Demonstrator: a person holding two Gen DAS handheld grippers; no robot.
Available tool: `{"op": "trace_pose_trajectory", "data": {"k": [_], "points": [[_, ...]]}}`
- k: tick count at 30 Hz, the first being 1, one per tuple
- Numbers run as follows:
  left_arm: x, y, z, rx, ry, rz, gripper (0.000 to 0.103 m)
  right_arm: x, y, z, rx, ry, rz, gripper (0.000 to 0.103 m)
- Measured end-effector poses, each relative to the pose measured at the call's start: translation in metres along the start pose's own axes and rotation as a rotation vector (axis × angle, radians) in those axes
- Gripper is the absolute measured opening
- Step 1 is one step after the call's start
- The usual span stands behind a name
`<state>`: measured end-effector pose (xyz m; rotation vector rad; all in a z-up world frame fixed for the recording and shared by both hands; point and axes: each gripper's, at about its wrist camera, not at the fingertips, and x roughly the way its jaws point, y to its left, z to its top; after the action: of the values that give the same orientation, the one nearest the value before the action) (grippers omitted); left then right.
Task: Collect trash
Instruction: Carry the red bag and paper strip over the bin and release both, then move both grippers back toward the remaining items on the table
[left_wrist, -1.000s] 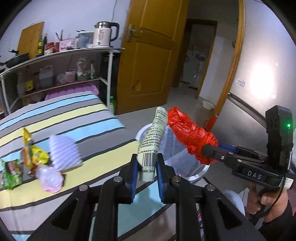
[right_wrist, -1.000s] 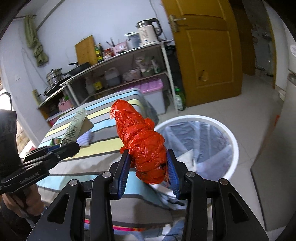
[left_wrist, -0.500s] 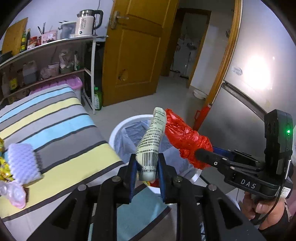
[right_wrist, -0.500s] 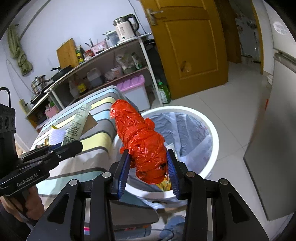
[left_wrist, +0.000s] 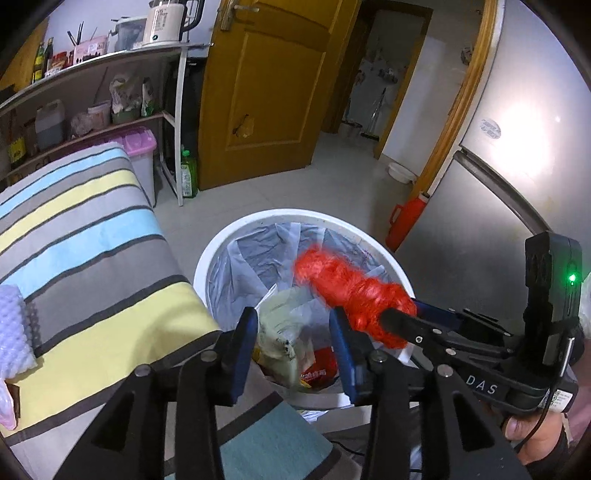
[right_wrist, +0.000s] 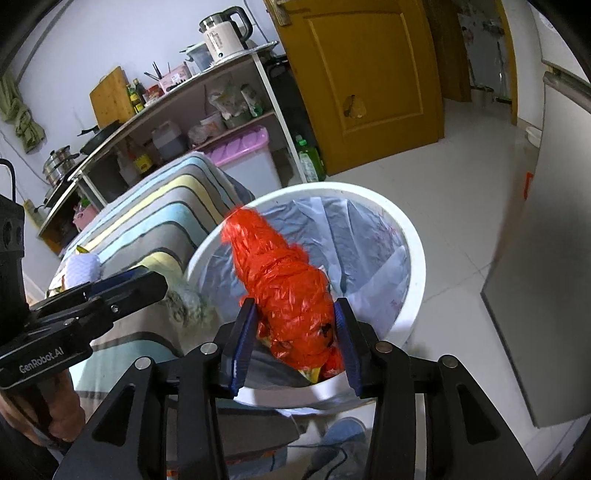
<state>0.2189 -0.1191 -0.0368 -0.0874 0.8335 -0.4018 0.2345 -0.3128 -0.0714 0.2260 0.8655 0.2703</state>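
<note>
A white bin (left_wrist: 221, 251) with a grey liner stands on the floor beside the striped bed. My left gripper (left_wrist: 293, 354) hangs over its near rim, jaws opening wide, nothing pressed between them. The pale printed tube (left_wrist: 277, 332) is blurred, loose inside the bin below the jaws. It also shows as a blurred tube (right_wrist: 188, 302) under the left gripper (right_wrist: 147, 280). My right gripper (right_wrist: 293, 343) holds a crumpled red plastic bag (right_wrist: 288, 288) over the bin (right_wrist: 413, 266); its jaws are starting to open with the pads still against it. From the left, the red bag (left_wrist: 351, 291) sticks out of the right gripper (left_wrist: 399, 314).
The striped bed cover (left_wrist: 92, 258) carries a white foam sheet (left_wrist: 11, 325) and a pink bag (left_wrist: 5, 406) at the left edge. A shelf unit (left_wrist: 177, 122) and wooden door (left_wrist: 266, 92) stand behind. A steel fridge (left_wrist: 498, 221) and red flask (left_wrist: 406, 221) flank the bin.
Both grippers came forward and down over the bin. The left jaws spread and the tube dropped out of them into the bin. The red bag stays in the right gripper.
</note>
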Motion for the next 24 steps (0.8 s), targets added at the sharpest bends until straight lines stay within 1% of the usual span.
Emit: {"op": "trace_pose_trajectory", "data": {"k": [5,11,18,24], "points": [[-0.003,0.005,0.001,-0.013,-0.007,-0.004,0.043,0.001,-0.002,-0.001,0.0,0.0,-0.001,0.043],[-0.02,0.01,-0.001,-0.022,-0.053,-0.008,0.043,-0.01,0.002,-0.002,-0.007,-0.024,0.01,0.043],[-0.054,0.017,-0.01,-0.029,-0.12,0.017,0.043,-0.038,0.025,-0.002,-0.051,-0.079,0.046,0.043],[-0.083,0.025,-0.02,-0.048,-0.167,0.047,0.043,-0.057,0.053,-0.006,-0.101,-0.101,0.079,0.043]]}}
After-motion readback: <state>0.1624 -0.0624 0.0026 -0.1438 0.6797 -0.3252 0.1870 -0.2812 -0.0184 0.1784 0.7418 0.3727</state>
